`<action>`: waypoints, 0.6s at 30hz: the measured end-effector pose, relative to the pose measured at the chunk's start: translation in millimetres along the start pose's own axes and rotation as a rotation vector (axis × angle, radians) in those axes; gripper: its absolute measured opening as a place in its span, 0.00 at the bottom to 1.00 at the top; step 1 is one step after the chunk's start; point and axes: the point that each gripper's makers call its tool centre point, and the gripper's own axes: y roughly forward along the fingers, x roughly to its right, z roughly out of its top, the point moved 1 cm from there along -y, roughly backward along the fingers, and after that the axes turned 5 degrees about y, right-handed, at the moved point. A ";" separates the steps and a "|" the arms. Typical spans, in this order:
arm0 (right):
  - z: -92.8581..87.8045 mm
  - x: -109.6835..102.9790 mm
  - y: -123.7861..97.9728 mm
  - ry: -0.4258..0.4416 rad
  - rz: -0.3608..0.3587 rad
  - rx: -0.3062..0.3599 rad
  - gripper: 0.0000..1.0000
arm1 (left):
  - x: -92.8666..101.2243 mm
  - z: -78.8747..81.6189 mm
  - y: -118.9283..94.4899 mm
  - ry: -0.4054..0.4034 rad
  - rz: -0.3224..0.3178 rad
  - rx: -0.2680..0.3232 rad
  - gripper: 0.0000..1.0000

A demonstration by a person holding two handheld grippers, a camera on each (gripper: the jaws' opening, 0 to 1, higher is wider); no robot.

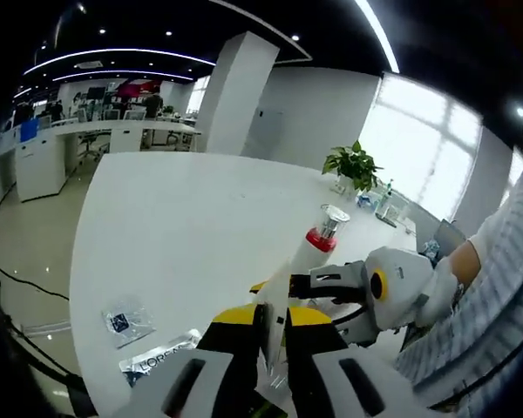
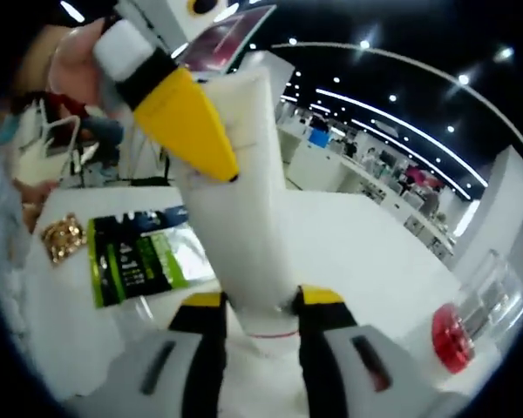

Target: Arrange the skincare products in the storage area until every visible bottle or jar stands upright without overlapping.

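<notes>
My left gripper (image 1: 273, 335) and right gripper (image 2: 260, 315) both clamp the white tube (image 2: 244, 192), its long axis apparently tilted above the desk (image 1: 183, 226).

Potted green plant (image 1: 352, 165) sitting at the far edge of the white table (image 1: 183, 226). White square pillar (image 1: 234, 91) rising behind it. Office desks (image 1: 96, 139) lining the background at left. Ceiling light strips (image 2: 392, 109) glowing overhead. Bright window (image 1: 418, 148) lighting the right side. Office chair (image 1: 89, 144) standing among the desks.
</notes>
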 end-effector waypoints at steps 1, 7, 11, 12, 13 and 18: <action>0.3 0.8 0.0 0.032 -0.001 0.001 0.29 | 1.6 2.2 0.7 0.008 -0.004 0.005 0.10; 0.4 5.1 -0.1 0.173 -0.014 0.009 0.29 | 9.6 16.8 12.2 0.067 -0.025 0.007 0.11; -1.0 7.5 0.4 0.288 -0.003 0.007 0.29 | 10.5 26.4 21.2 0.115 -0.025 0.001 0.11; -1.2 7.3 0.6 0.330 0.006 0.004 0.29 | 11.2 29.3 23.8 0.124 -0.028 0.000 0.11; -1.6 5.2 1.1 0.413 0.029 -0.002 0.29 | 12.5 34.7 28.8 0.147 -0.032 -0.002 0.11; -5.1 6.5 2.1 0.494 0.024 0.002 0.29 | 16.8 40.4 41.4 0.203 -0.038 -0.032 0.11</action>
